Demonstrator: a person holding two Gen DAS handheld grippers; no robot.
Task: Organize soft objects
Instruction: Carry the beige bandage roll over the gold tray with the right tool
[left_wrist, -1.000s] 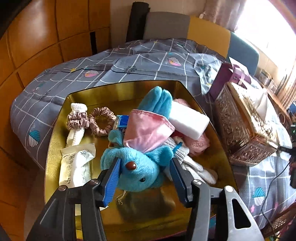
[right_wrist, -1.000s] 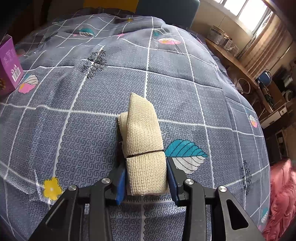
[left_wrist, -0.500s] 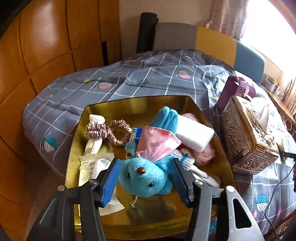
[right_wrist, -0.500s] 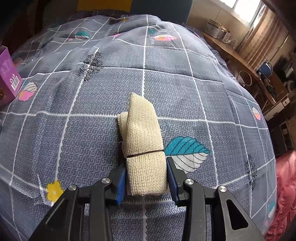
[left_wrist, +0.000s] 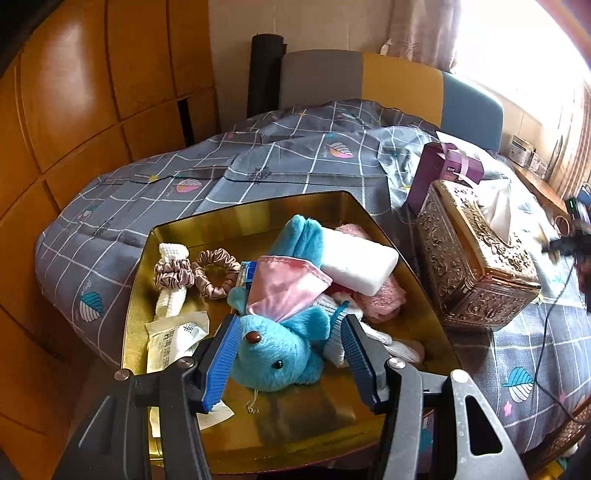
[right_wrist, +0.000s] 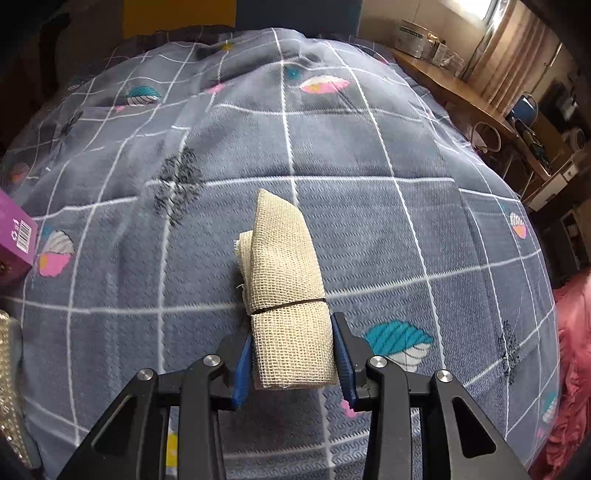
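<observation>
A blue plush toy (left_wrist: 280, 350) lies in the gold tray (left_wrist: 258, 206) with a pink satin cloth (left_wrist: 284, 284) draped over it. Beside it are a white foam block (left_wrist: 358, 262), two satin scrunchies (left_wrist: 214, 273), a white knitted band (left_wrist: 170, 299) and a white packet (left_wrist: 173, 339). My left gripper (left_wrist: 291, 325) hovers open above the plush, its blue pads apart from the fur on both sides. In the right wrist view my right gripper (right_wrist: 291, 332) is shut on a rolled beige mesh cloth (right_wrist: 288, 280) tied with a thin band, held above the grey checked bedspread (right_wrist: 332, 166).
An ornate gold tissue box (left_wrist: 472, 266) stands right of the tray, with a purple box (left_wrist: 443, 173) behind it. The purple box (right_wrist: 14, 236) also shows at the left edge of the right wrist view. A wooden shelf (right_wrist: 461, 92) with jars runs along the bed's far right.
The left gripper has lifted back from the plush, so the tray looks smaller and farther. The right gripper has carried the mesh roll sideways over the bedspread, still gripped.
</observation>
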